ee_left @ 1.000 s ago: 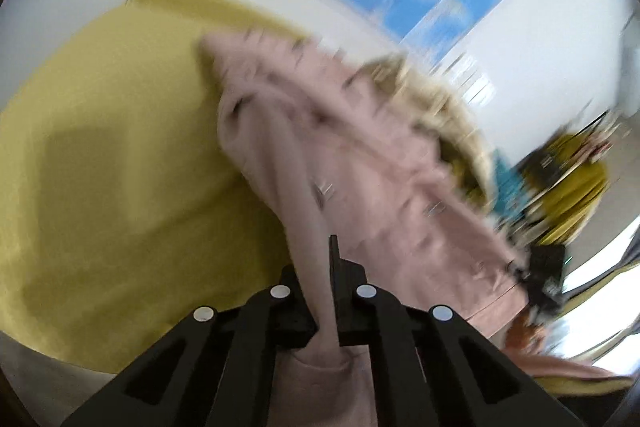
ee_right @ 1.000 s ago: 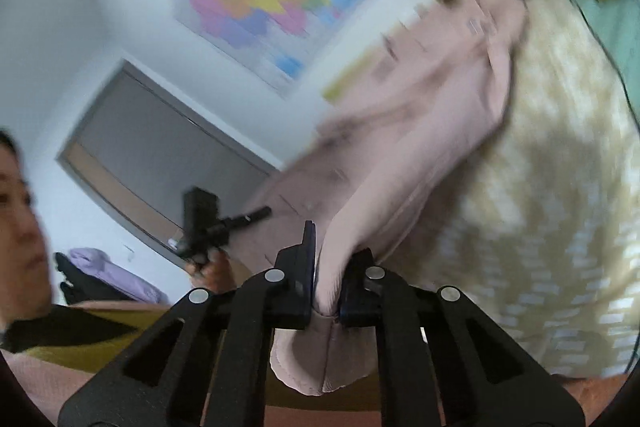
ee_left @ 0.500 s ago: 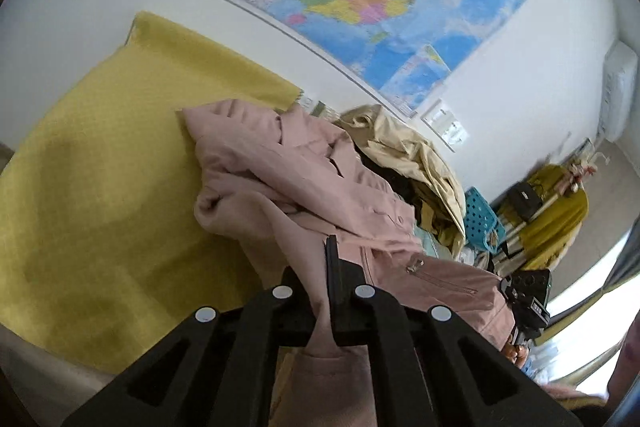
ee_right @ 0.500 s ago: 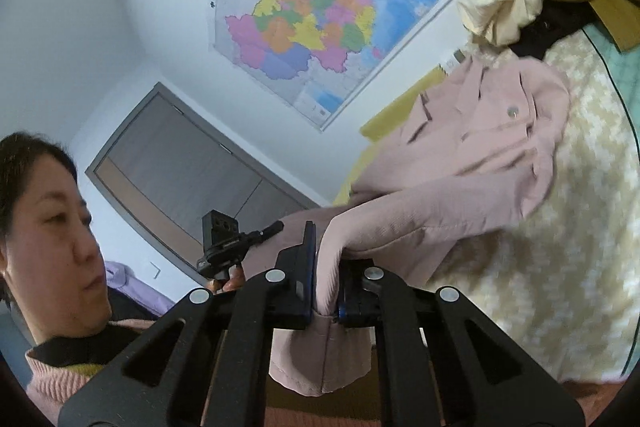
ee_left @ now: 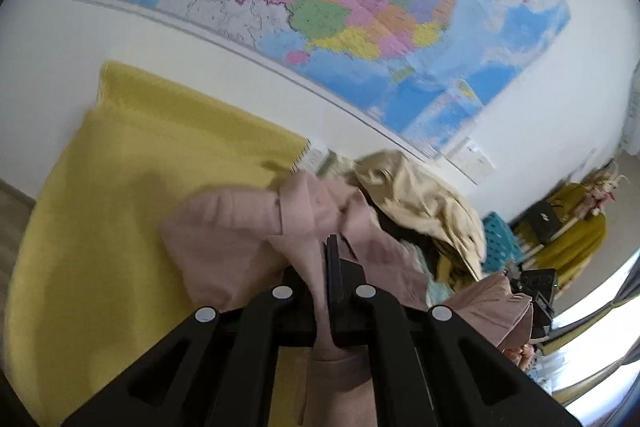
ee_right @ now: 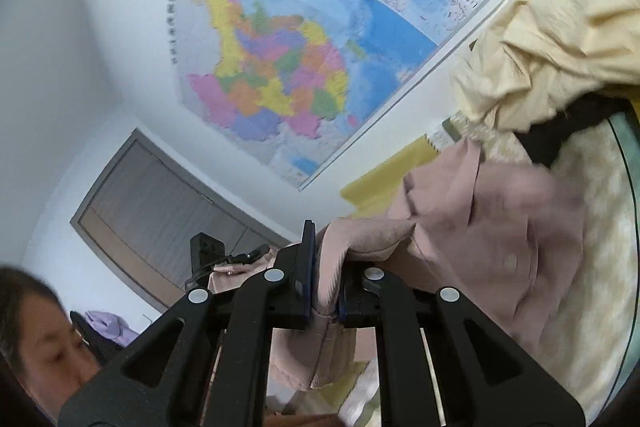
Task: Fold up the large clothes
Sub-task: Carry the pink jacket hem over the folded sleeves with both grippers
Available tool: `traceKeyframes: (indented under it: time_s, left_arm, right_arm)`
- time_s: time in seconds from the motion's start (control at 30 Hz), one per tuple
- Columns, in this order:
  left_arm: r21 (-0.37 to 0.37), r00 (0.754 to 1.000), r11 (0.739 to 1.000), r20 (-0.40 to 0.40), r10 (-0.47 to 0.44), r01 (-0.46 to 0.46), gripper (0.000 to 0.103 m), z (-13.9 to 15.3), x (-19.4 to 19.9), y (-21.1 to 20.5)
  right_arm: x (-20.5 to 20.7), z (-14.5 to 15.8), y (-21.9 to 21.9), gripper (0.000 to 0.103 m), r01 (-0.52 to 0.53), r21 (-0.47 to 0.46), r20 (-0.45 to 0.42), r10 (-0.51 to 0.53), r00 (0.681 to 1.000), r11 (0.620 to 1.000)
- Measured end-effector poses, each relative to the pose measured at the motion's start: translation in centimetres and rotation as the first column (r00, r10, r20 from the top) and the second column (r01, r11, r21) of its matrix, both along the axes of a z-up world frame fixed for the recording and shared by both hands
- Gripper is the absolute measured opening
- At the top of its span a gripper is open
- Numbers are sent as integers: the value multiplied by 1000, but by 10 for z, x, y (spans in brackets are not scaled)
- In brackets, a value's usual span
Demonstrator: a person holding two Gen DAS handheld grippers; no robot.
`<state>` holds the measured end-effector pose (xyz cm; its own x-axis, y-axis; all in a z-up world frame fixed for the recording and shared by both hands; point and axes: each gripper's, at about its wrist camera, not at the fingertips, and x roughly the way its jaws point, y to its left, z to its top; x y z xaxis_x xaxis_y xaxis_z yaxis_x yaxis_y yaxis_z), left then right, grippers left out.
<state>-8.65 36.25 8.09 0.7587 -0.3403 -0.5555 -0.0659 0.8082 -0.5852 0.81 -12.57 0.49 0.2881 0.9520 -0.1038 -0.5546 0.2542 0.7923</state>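
Garment: large dusty-pink woven jacket with buttons (ee_left: pixel 240 239), bunched and rumpled, its far part resting on the bed at about 12 o'clock from the left tongs, its near edges raised off the bed in both tongs.
Left tongs: black two-finger left gripper (ee_left: pixel 323 267) is pinched tight on a fold of the pink cloth, which runs up between the fingers and hangs below them.
Right tongs: black two-finger right gripper (ee_right: pixel 326 267) is narrow, clamped on a thick rolled edge of the same jacket; a flap droops beneath at 6 o'clock.
Surface: mustard-yellow knitted bedspread (ee_left: pixel 120 187) spreads from 9 to 11 o'clock in the left view; a cream patterned blanket (ee_right: pixel 600 267) lies at 3 o'clock in the right view.
Neighbours: crumpled cream-beige coat (ee_left: pixel 420 203) sits at 1 o'clock, touching the jacket's far edge.
Done so far: both edges gripped, jacket partly lifted; no neat fold shows.
Left to do: by my reading, nearly everything, namely spreading it flat, bringing the sides over, smoothing.
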Motion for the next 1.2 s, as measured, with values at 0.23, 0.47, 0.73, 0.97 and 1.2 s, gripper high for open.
traceKeyframes:
  time_s: [0.23,0.47,0.73,0.97,1.2]
  left_arm:
    - [28,978,998,-199,56,-51,2,-40,114,27]
    - [75,906,997,-422,47,-17,17,-117,190,36]
    - [204,988,976,-145,-51,80,68,-66,131,22]
    - [582,984,794,-135,-116,174,81,-77,90,-37]
    - [489,969,851,-232,-84,191,70,-126,101,-21]
  right_arm:
    - [110,-38,25,11,64,-84,-180,-79,981,994]
    - [168,-106,45,32,88,-323,-322,-197,926,942]
    - [121,-55,41,78,210,-435,-18,-242,970,876]
    - [66,-27,100,90,164,-590,254,-11,967,790]
    - [62,-64,211,96,101,-792,289,224,931,601]
